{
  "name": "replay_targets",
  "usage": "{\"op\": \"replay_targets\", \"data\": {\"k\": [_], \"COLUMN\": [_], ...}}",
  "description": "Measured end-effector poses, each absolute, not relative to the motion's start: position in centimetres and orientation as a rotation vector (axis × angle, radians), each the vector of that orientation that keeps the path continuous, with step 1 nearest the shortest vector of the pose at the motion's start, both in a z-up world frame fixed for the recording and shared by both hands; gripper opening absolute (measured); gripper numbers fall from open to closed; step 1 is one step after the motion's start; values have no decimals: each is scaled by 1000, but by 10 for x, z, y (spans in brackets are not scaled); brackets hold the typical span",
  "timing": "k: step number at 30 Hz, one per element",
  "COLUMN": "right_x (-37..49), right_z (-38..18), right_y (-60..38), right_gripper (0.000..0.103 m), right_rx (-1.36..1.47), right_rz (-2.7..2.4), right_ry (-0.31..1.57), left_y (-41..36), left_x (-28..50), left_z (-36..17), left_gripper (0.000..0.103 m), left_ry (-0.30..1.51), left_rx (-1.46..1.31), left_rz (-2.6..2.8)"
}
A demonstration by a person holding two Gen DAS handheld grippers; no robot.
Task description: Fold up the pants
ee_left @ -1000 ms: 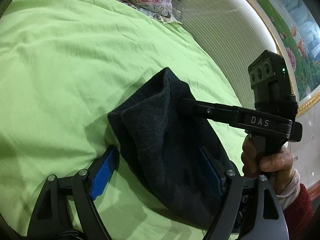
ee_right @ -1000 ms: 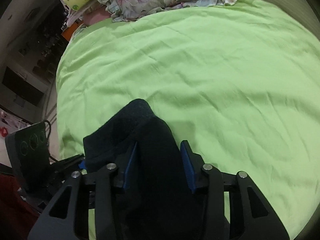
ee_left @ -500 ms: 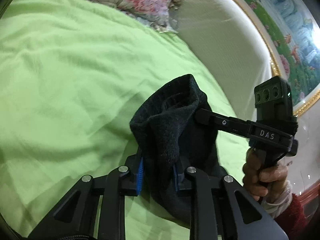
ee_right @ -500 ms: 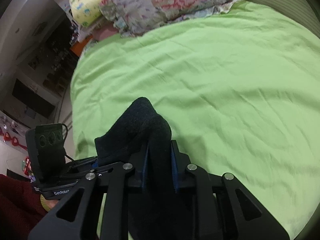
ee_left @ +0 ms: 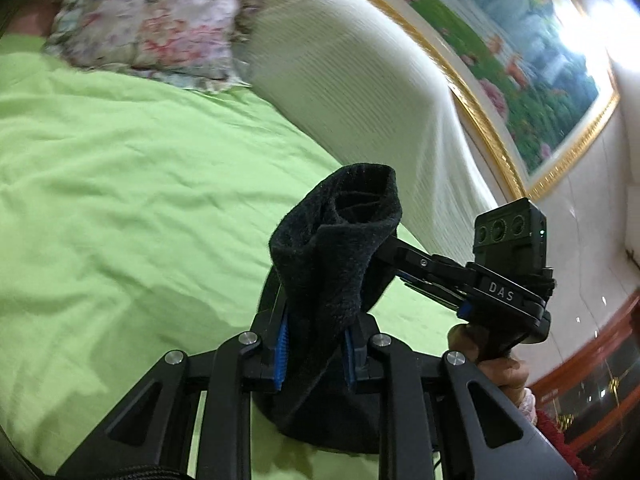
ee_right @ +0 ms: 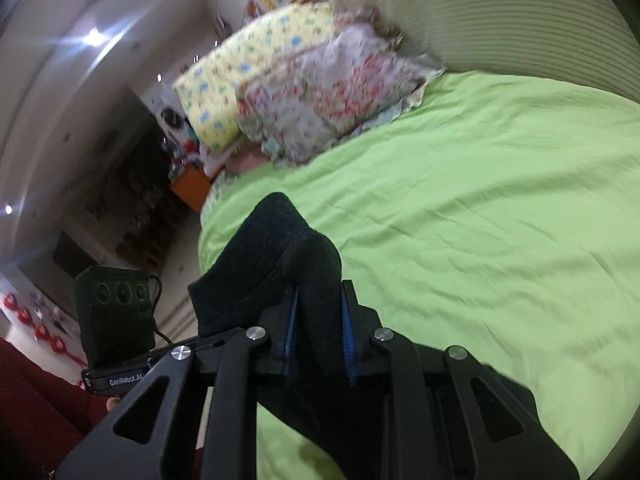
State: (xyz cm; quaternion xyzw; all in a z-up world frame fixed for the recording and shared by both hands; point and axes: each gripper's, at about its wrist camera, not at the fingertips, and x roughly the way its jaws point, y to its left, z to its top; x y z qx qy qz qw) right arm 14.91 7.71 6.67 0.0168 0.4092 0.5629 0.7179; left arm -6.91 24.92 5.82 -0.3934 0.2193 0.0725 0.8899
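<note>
Bed: green sheet fills the left half of the left wrist view and the right half of the right wrist view, lightly creased.
Headboard: pale ribbed padding runs from upper centre toward the right; a gilt-framed landscape painting hangs above it.
Pillows: a floral one at upper left of the left view; in the right view a yellow patterned one lies against the floral one, both blurred.
Pants: dark fleecy pants, bunched into a thick fold, held up off the sheet at lower centre of both views; an open tube end faces the left camera.
Left tongs: narrow, blue pads pressed on either side of the fold.
Right tongs: narrow too, clamped on the same bundle, pads sunk into the cloth.
Right tongs seen from left view: reach in level from the right edge, tips buried in the cloth.
Right hand: fist wrapped round the handle, pale cuff and red sleeve below.
Left tongs seen from right view: body at lower left, tips hidden behind the pants.
</note>
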Motion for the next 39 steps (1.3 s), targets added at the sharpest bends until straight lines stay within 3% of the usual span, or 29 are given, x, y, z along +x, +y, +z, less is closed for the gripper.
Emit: {"op": "replay_targets", "data": {"k": [17, 39], "right_x": [129, 121], "right_z": [78, 27], "right_y": [-85, -190], "right_gripper": [19, 19], "right_rx": [255, 443], "right_rz": [1098, 928], "right_ry": [771, 762], "left_y": [93, -36], "left_x": [-14, 56], "left_z": [108, 73], "left_gripper": [21, 21], "left_ry": [542, 709], "left_rx": [-612, -398], "left_rz": [-106, -231]}}
